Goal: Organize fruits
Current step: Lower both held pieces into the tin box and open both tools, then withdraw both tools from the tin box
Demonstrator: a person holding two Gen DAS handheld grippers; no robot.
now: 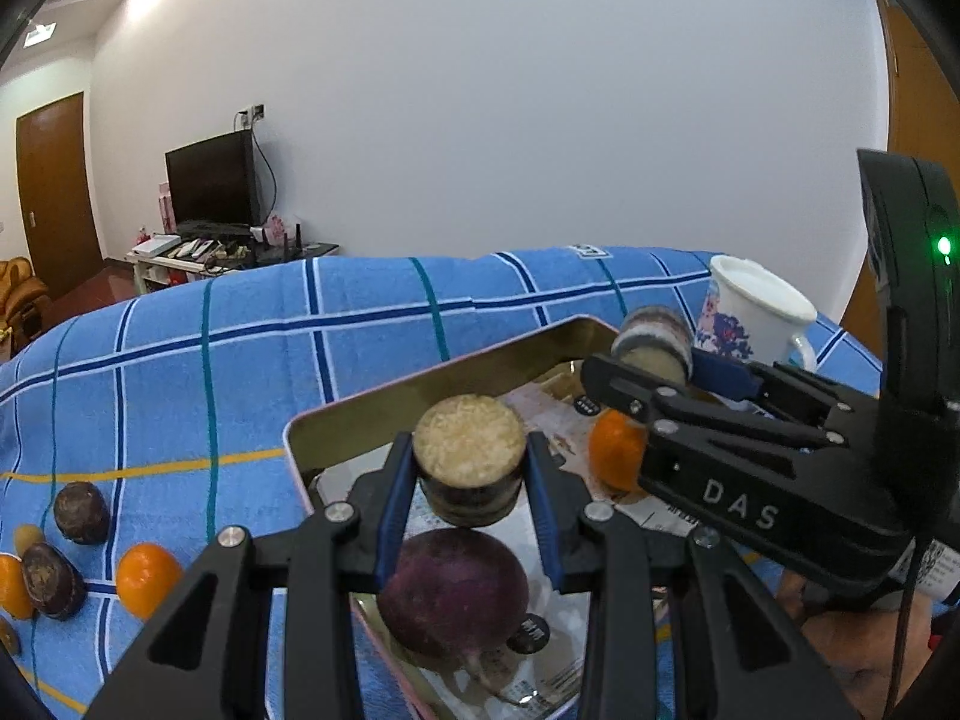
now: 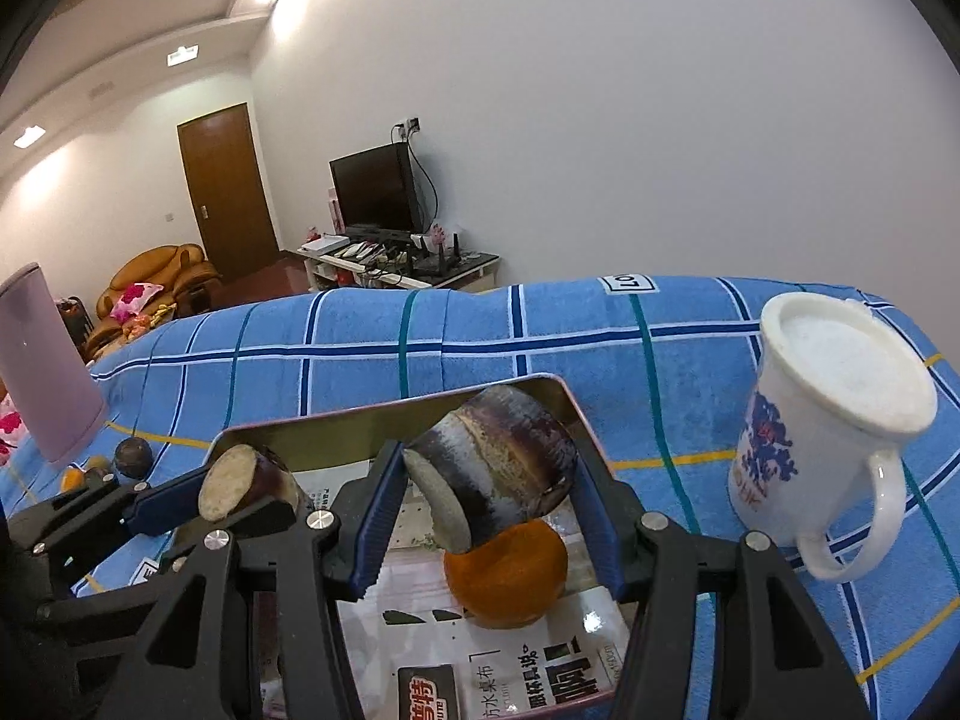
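My left gripper (image 1: 471,450) is shut on a short cut sugarcane piece (image 1: 468,462), pale cut face up, held above a shallow metal tin (image 1: 432,372). A round purple fruit (image 1: 453,591) lies in the tin under it. My right gripper (image 2: 489,468) is shut on a thicker, dark-skinned sugarcane piece (image 2: 498,468), held tilted just over an orange (image 2: 507,576) in the tin (image 2: 360,414). Each gripper shows in the other view: the right gripper (image 1: 660,360) near the tin's far corner, the left gripper (image 2: 240,498) at the tin's left side.
A white lidded mug (image 2: 834,420) stands right of the tin on the blue checked cloth (image 1: 240,348). Left of the tin lie loose oranges (image 1: 147,579) and dark cane pieces (image 1: 81,510). A pink cylinder (image 2: 45,366) stands at the far left.
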